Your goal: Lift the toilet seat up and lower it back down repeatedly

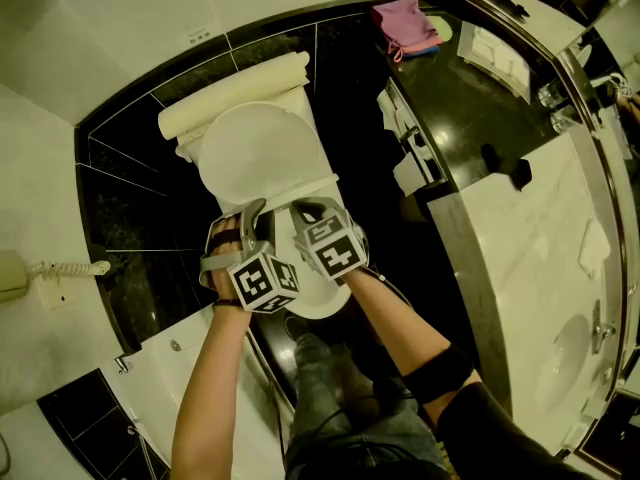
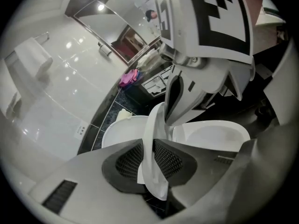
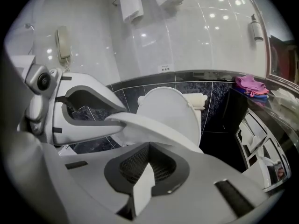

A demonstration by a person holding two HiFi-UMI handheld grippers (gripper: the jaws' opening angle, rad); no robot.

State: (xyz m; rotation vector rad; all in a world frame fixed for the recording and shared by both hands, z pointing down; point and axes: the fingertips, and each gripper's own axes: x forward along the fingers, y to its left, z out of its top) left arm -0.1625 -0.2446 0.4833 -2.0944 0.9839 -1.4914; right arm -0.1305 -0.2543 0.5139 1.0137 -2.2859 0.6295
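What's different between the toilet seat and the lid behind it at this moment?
The seat tilts partway up, while the lid stands upright in front of the tank. The seat is clamped by the left tool and right tool; the lid is untouched. Both are white.

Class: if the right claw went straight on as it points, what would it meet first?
The right claw is clamped on the toilet seat, so that comes first; beyond its rim the line probably reaches the raised lid, though depth is unclear.
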